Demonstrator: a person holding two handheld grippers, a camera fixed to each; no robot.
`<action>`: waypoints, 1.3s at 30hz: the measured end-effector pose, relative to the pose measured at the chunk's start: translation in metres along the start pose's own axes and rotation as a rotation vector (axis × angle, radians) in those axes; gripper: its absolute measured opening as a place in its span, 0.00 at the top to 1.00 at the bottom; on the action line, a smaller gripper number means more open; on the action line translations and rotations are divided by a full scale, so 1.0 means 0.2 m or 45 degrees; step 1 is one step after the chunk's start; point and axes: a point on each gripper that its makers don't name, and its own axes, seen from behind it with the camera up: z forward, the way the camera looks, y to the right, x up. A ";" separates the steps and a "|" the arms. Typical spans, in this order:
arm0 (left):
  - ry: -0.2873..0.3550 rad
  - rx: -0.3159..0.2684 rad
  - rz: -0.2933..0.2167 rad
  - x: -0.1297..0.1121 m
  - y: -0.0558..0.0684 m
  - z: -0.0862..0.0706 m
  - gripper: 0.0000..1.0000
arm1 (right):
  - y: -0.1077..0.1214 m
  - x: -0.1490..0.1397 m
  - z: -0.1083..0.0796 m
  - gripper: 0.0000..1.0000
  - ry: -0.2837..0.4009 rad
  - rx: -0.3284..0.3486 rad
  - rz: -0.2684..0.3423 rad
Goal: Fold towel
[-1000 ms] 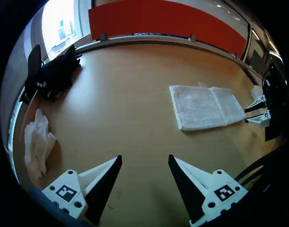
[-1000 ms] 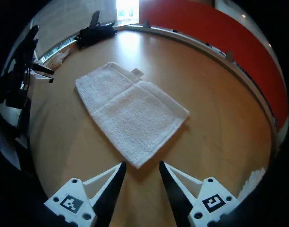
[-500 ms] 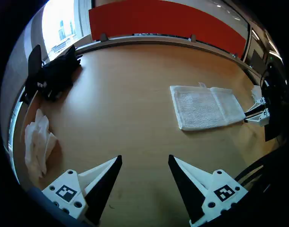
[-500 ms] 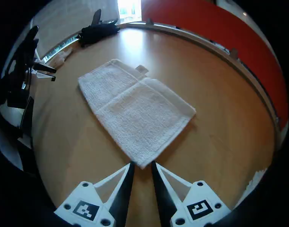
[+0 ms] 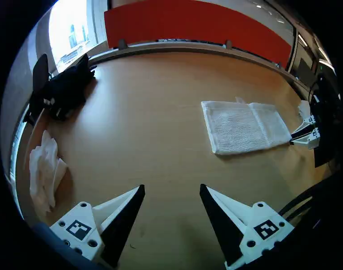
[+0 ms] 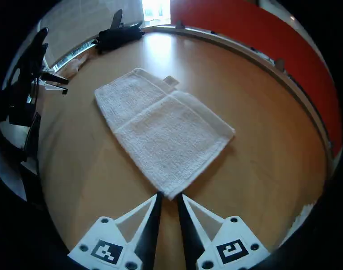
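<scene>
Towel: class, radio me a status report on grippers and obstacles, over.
Left gripper open, over table, off the towel. Right gripper narrow, astride towel's near corner; grip unconfirmed. Towel folded flat. Crumpled white cloth far aside.

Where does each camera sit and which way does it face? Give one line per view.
Left gripper view: rides the left gripper, facing across the table toward a red partition; own jaws open in the foreground.
Right gripper view: rides the right gripper, facing along the towel; own jaws narrowed beside its near corner.
Shared: the towel, the table, the red partition, and each view catches the other gripper at its edge.
</scene>
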 end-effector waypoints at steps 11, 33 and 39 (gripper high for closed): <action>-0.005 -0.002 0.001 0.00 0.00 0.01 0.09 | 0.00 0.03 0.00 0.94 0.024 -0.004 0.000; 0.005 -0.002 0.000 0.02 0.01 0.01 0.09 | 0.07 0.39 -0.25 0.95 0.226 -0.113 -0.083; 0.013 -0.004 -0.001 0.04 0.01 0.01 0.09 | 0.08 0.49 -0.34 0.95 0.266 -0.139 -0.139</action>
